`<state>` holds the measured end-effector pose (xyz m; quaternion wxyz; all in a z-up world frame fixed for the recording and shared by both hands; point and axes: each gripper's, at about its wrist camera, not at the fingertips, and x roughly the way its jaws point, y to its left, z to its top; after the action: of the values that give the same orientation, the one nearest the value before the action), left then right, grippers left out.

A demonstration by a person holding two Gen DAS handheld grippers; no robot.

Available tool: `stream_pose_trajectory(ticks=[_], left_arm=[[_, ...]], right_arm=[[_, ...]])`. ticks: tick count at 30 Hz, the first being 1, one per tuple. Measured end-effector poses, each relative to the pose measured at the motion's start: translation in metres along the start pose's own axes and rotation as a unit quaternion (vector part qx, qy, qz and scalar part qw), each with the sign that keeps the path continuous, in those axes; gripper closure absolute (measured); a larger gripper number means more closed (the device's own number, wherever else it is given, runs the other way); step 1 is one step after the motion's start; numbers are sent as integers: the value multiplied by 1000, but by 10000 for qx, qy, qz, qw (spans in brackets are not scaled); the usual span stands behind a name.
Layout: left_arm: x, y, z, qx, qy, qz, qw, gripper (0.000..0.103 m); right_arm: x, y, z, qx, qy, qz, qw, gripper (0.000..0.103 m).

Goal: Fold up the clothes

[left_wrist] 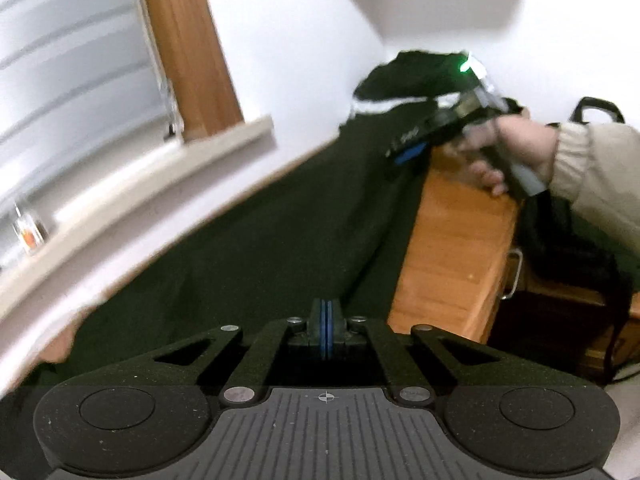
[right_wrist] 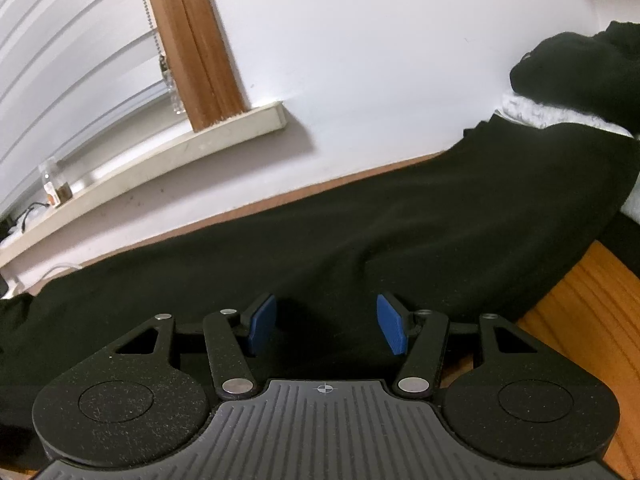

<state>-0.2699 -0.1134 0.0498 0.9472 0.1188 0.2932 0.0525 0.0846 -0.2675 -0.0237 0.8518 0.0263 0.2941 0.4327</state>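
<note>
- Left tool [left_wrist: 326, 330]: clenched, apparently pinching the dark garment [left_wrist: 256, 248].
- Right tool [right_wrist: 326, 324]: released, poised over the garment.
- Garment spread along the worktop [right_wrist: 580, 308] back edge.
- Advice: grip the hem squarely, keep tension even.

Orange-brown wooden surface [right_wrist: 576, 312] against a white wall.
A long dark green-black cloth garment [right_wrist: 360, 232] lies spread along it; a heap of black and white clothes [right_wrist: 572, 92] sits at its far end.

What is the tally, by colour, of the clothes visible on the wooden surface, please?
Black spread garment: 1
Black bundled garment: 1
White garment: 1
Total: 3
</note>
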Motion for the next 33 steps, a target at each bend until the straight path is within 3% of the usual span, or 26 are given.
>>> stream_pose_trajectory(ticks=[9,11,16,24,26,29,33], left_arm=[[18,-15,-15,1,357,-146,9993,102],[19,-12,-17,-78,378,-168,9991,96],[10,-3,-16,-191,199,-60,9996,64],[3,40,-11,-444,0,303,9986,36],[6,56,-9,-548,-57,395,9977,35],[14,81,-5,-747,-173,421,9962,27],[33,110,0,-1127,-252,352,9927,26]], right_arm=[[0,0,0,46,-21,-31,10000,47],[-1,-1,0,62,-32,-39,10000,47],[-1,-1,0,77,-35,-38,10000,47],[-10,-5,-2,258,-361,-182,9988,47],[-15,-9,-3,380,-530,-248,9976,47],[-24,-24,0,609,-706,-306,9952,67],[-33,-57,9,744,-812,-728,9912,68]])
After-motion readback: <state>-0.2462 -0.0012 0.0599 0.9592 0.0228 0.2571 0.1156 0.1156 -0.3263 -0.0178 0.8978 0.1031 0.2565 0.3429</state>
